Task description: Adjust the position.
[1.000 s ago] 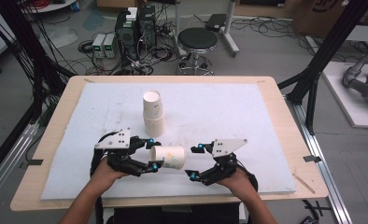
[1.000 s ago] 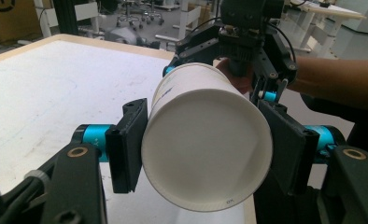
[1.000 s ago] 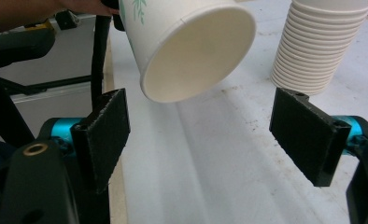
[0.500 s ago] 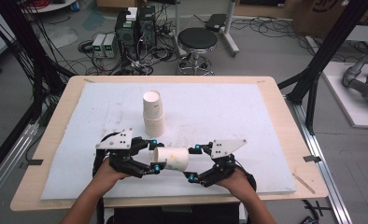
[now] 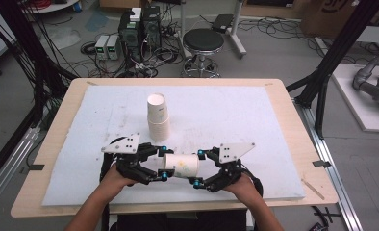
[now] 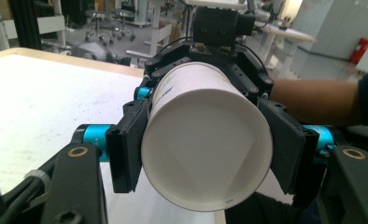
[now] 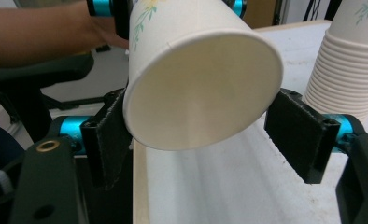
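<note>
- Left gripper (image 5: pixel 162 162): jaws closed on one end of a paper cup (image 5: pixel 181 165); in the left gripper view both pads press the cup's sides (image 6: pixel 206 149) near the end that faces the camera.
- Right gripper (image 5: pixel 198 168): jaws stand on either side of the cup's other end. In the right gripper view the left pad touches the cup (image 7: pixel 203 79); the right pad stands clear of it, a gap showing. Jaws open, not clamped.
- Cup lies on its side, held off the surface between the two grippers, near the front edge of the table (image 5: pixel 57 125).
- Cup is white, with a small flower print on its side.
- A stack of paper cups (image 5: pixel 157 118) stands upright behind the grippers, toward the middle of the white board (image 5: pixel 235 110); apart from the held cup. Same stack at the right edge of the right gripper view (image 7: pixel 348 60).
- A hand (image 5: pixel 111 178) grips the left tool, another hand (image 5: pixel 243 185) the right; forearms enter from the bottom.
- Beyond the table: a black stool (image 5: pixel 203 45) and grey floor with cables.
</note>
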`<act>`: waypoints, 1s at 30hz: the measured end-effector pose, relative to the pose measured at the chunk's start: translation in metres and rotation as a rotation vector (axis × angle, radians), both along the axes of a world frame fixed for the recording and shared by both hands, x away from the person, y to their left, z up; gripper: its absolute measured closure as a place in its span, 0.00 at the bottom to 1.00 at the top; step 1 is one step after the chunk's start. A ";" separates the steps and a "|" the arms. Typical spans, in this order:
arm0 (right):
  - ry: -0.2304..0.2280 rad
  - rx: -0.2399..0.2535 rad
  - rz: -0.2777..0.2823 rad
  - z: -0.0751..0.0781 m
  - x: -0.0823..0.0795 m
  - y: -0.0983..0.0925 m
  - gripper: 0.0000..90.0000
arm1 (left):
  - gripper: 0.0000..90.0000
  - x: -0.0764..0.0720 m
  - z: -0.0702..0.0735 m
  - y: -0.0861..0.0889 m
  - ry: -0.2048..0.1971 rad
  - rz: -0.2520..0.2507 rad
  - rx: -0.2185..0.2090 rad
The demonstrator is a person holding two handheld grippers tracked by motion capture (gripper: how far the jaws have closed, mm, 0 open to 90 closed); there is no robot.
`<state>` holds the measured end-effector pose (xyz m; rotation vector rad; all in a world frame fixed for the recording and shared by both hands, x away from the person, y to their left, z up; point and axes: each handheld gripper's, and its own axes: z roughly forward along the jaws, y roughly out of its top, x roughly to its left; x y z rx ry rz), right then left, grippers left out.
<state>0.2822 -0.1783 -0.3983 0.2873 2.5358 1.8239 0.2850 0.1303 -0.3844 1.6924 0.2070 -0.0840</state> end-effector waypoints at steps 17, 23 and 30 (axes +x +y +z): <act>0.014 0.036 0.010 0.002 0.000 -0.005 0.37 | 0.32 -0.003 -0.005 0.000 0.022 0.027 0.010; 0.019 0.004 -0.019 0.005 0.001 -0.006 0.37 | 0.17 -0.006 0.001 0.005 0.016 0.073 0.081; 0.011 -0.093 -0.028 0.010 0.002 -0.002 0.36 | 0.17 -0.006 0.009 0.013 -0.012 0.113 0.136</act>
